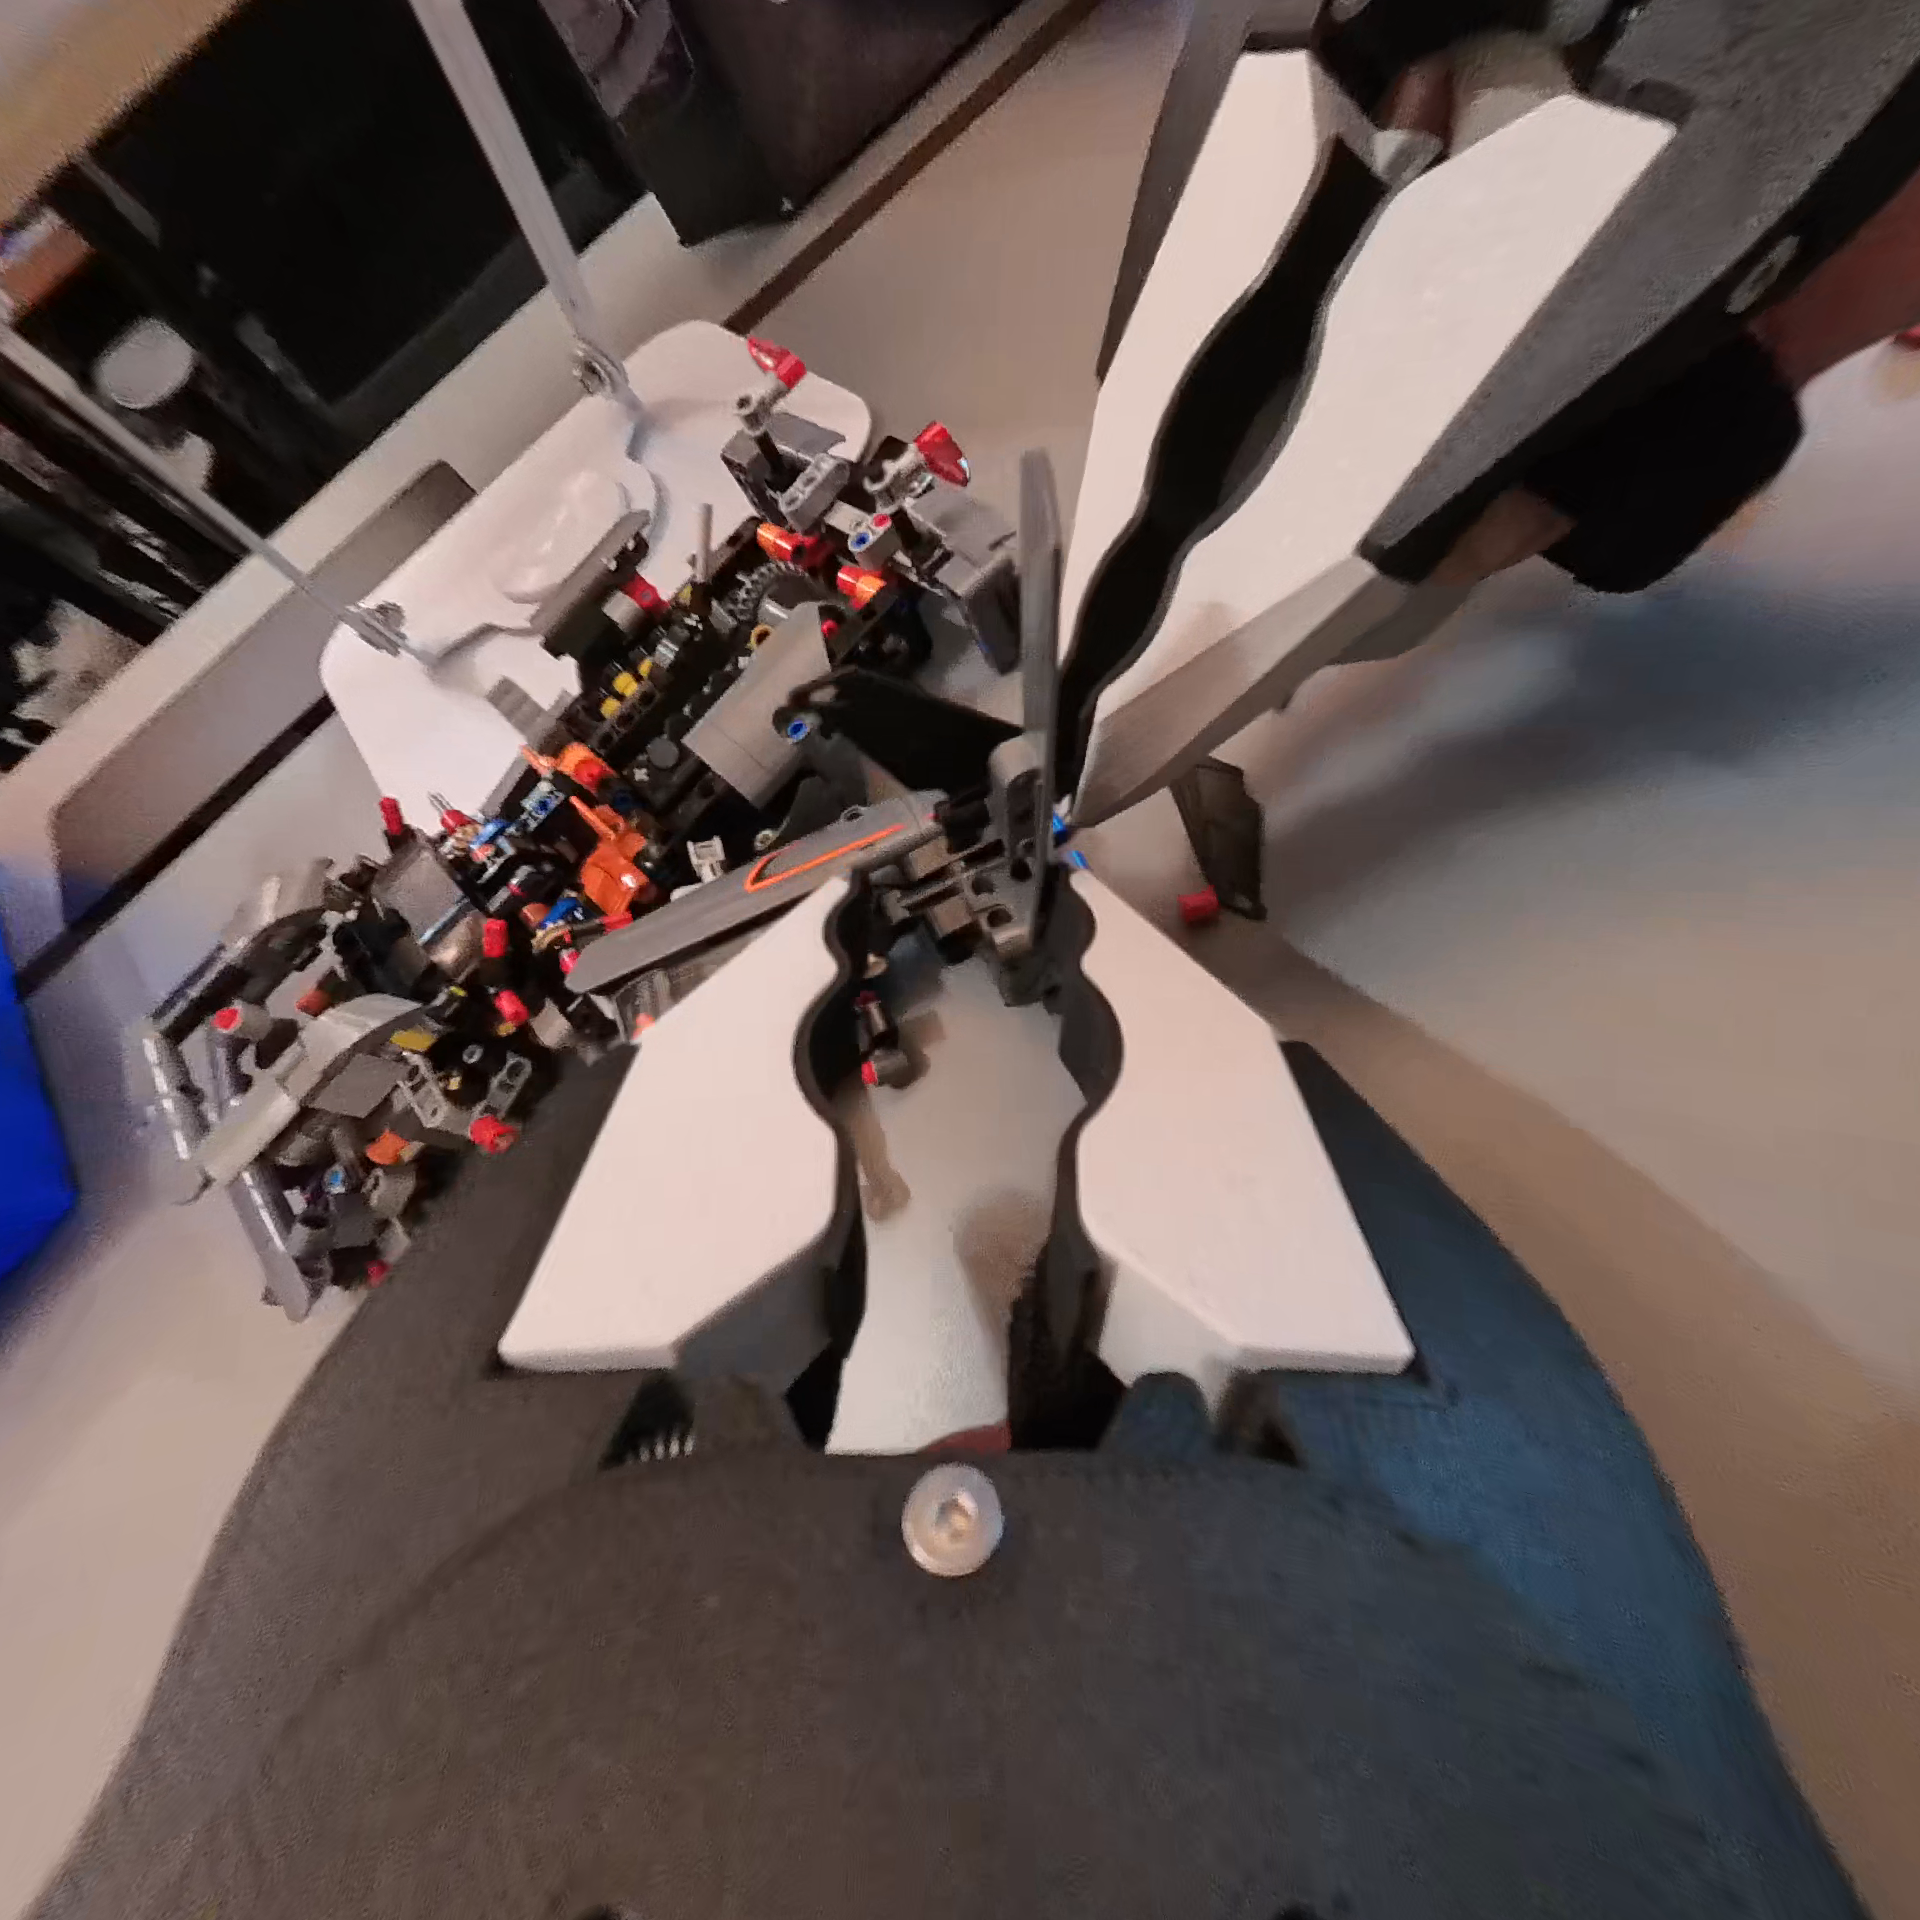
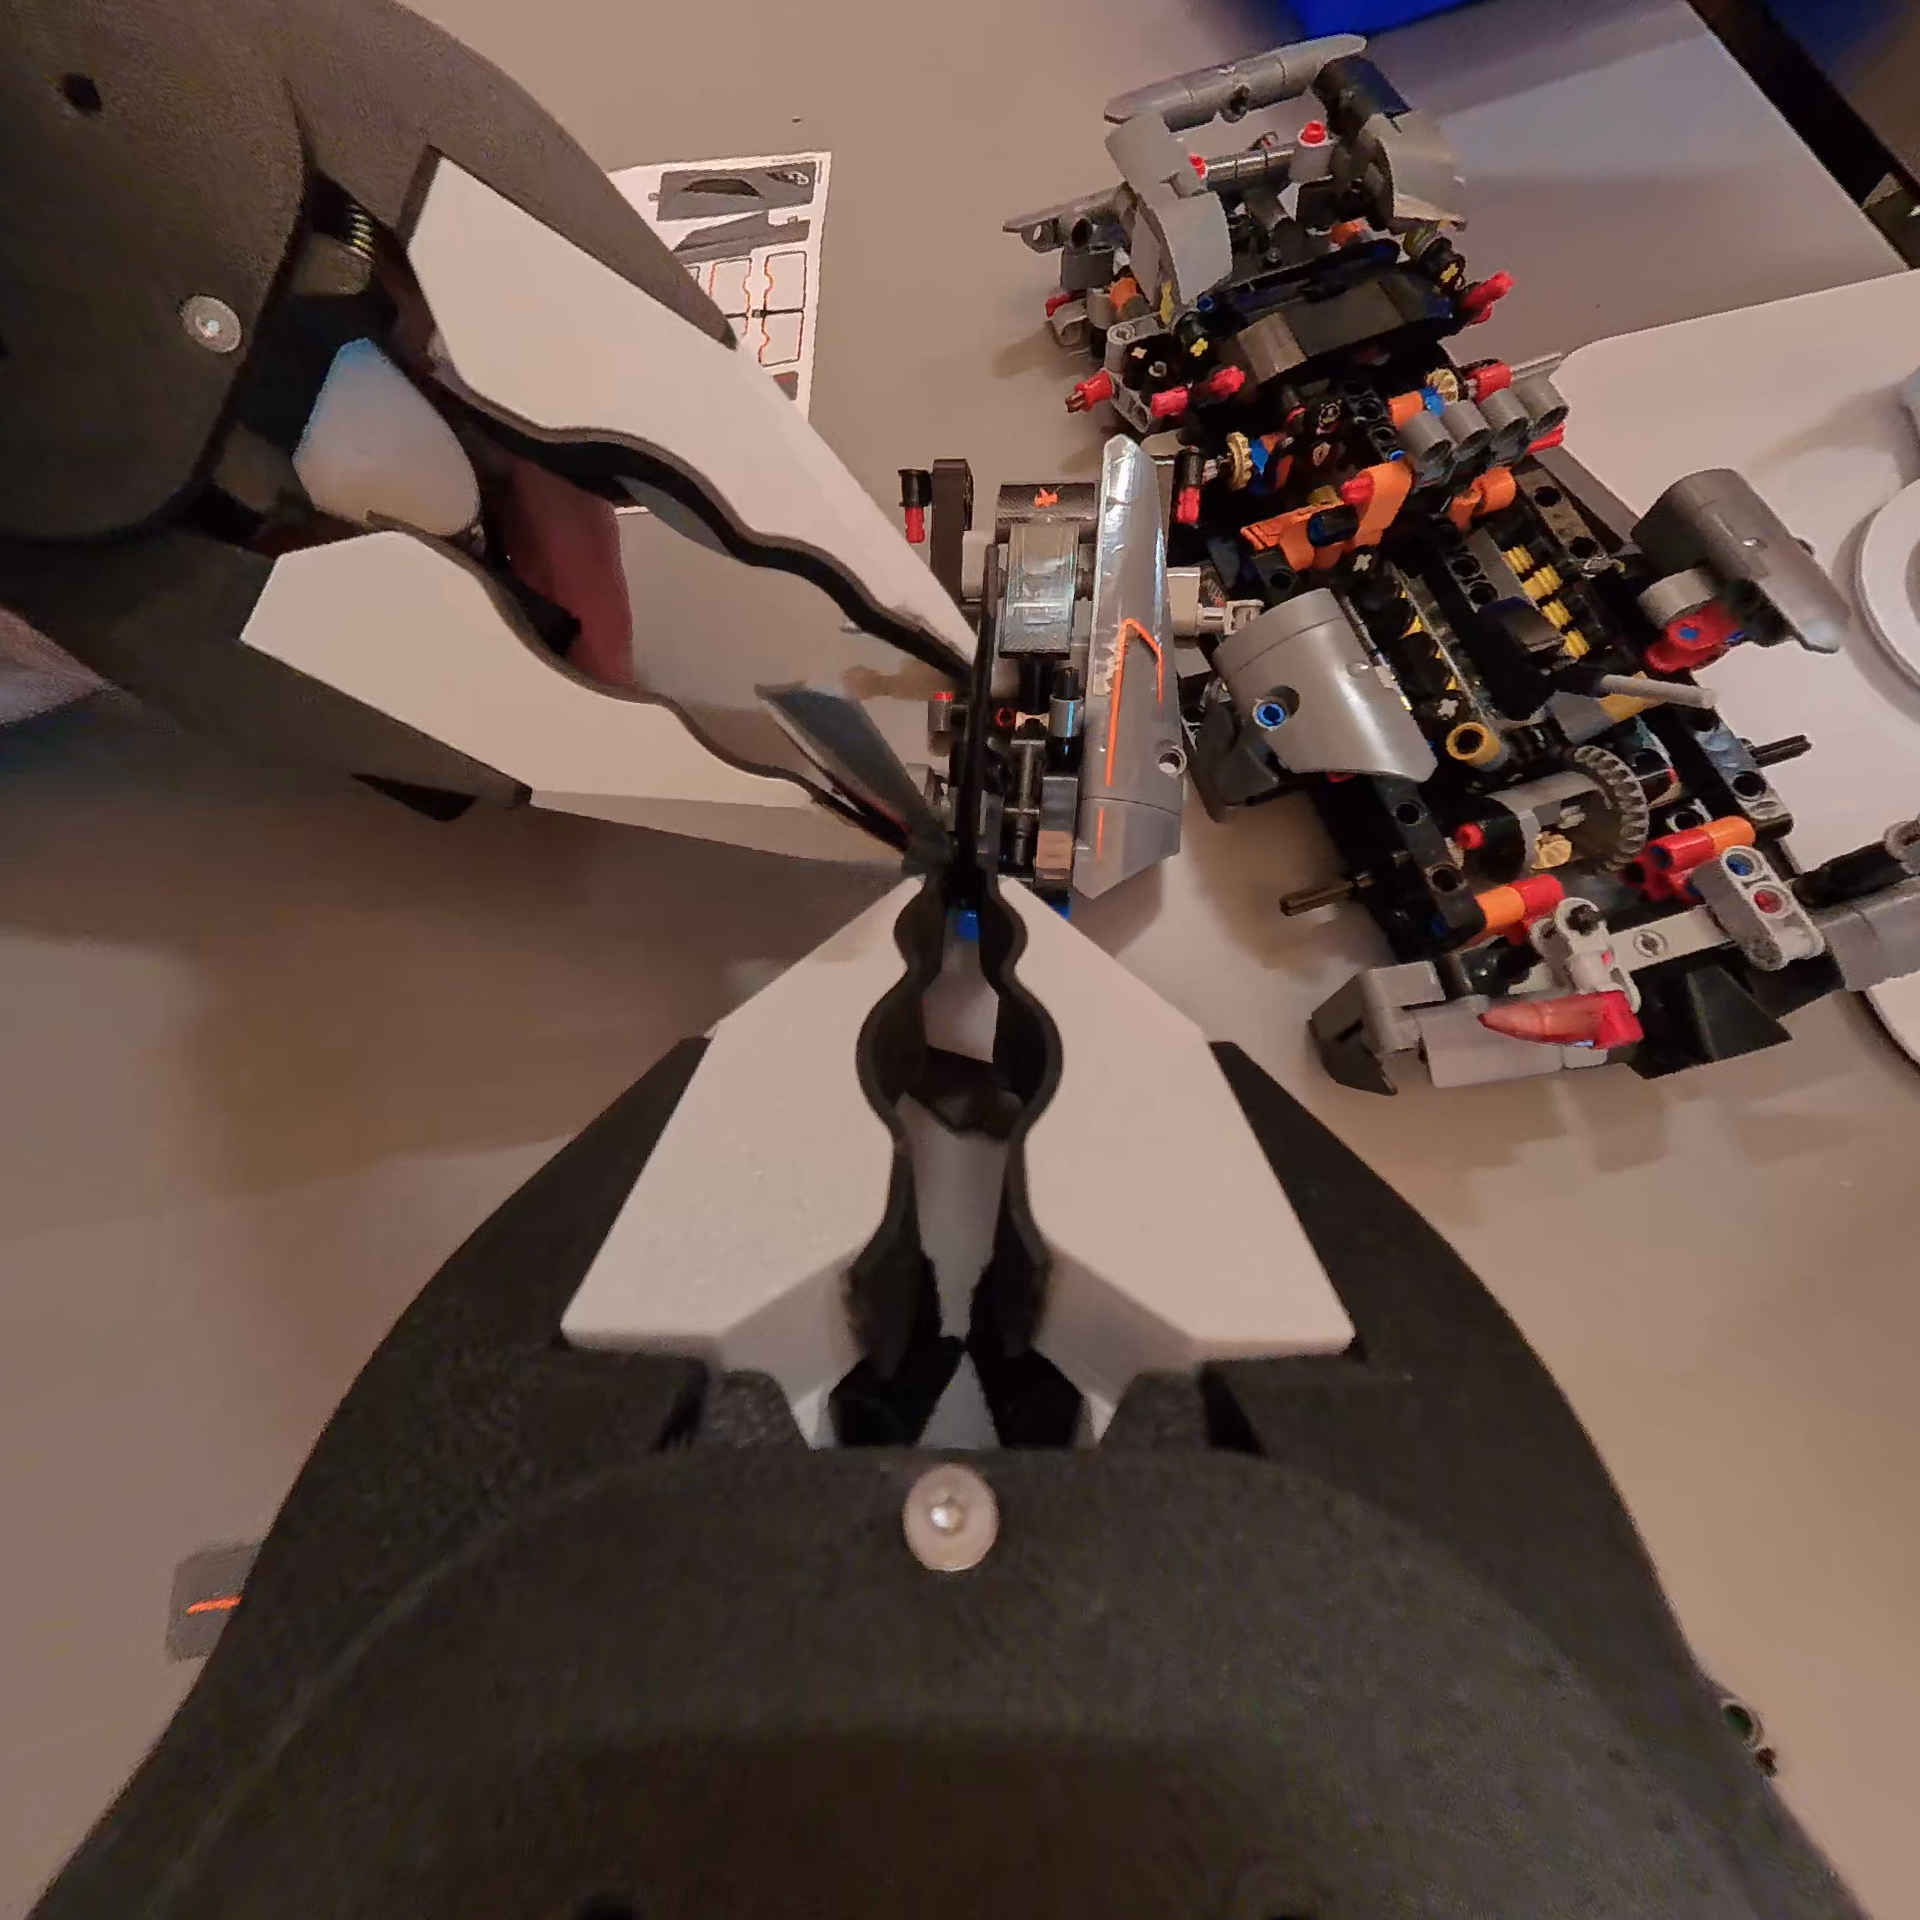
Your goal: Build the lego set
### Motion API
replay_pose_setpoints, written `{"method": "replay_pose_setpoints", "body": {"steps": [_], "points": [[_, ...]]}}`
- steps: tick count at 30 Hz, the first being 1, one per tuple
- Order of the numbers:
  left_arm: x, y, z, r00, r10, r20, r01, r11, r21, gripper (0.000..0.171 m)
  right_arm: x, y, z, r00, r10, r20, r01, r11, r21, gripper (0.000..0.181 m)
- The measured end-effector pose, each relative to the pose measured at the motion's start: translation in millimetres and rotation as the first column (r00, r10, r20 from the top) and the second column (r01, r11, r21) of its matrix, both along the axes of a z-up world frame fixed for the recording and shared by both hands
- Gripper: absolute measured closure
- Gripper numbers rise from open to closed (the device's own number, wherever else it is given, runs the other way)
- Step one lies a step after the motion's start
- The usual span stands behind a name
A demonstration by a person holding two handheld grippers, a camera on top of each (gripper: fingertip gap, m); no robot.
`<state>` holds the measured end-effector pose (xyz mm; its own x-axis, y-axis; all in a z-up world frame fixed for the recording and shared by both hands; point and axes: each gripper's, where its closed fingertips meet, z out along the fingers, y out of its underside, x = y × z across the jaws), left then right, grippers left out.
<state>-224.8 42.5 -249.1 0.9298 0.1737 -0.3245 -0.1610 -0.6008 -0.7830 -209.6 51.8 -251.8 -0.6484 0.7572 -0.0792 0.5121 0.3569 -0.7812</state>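
A long, partly built lego car chassis [image 1: 665, 707] [image 2: 1455, 623] in black, grey, orange and red lies on the table. My left gripper [image 1: 961, 904] [image 2: 940, 758] is shut on a small sub-assembly [image 1: 790, 883] [image 2: 1127, 665], a grey panel with an orange line fixed on black beams, held beside the chassis. My right gripper [image 2: 966, 894] [image 1: 1070, 821] is shut on a thin dark panel [image 1: 1039, 603] [image 2: 971, 727] that carries a blue pin [image 2: 966, 923]. The panel stands edge-on against the end of the sub-assembly. The two grippers' tips almost touch.
A sticker sheet [image 2: 748, 260] lies on the table behind the left gripper. A white tray [image 1: 468, 644] [image 2: 1766, 416] sits under the chassis's far side. A loose dark panel with a red pin [image 1: 1226, 842] stands nearby. A blue bin [image 1: 21, 1122] is at the table edge. Left and right tips are no more than a few centimetres apart.
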Motion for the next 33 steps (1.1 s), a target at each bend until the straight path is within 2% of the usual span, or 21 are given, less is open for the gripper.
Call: {"method": "replay_pose_setpoints", "body": {"steps": [5, 18, 33], "points": [[4, 6, -9, 0.997, -0.034, 0.068, 0.033, 0.999, 0.017, 0.145, -1, -1, 0, 1.000, -0.003, -0.012, 0.003, 1.000, 0.005, 0.177], [2, 14, -7, 1.000, -0.027, 0.012, 0.027, 0.998, 0.051, 0.152, -3, 2, 0, 0.999, -0.017, -0.033, 0.018, 0.999, 0.032, 0.177], [-2, 15, -4, 0.997, 0.025, -0.079, -0.025, 1.000, 0.003, 0.154, -7, 2, 2, 0.996, -0.057, -0.067, 0.062, 0.996, 0.064, 0.177]]}}
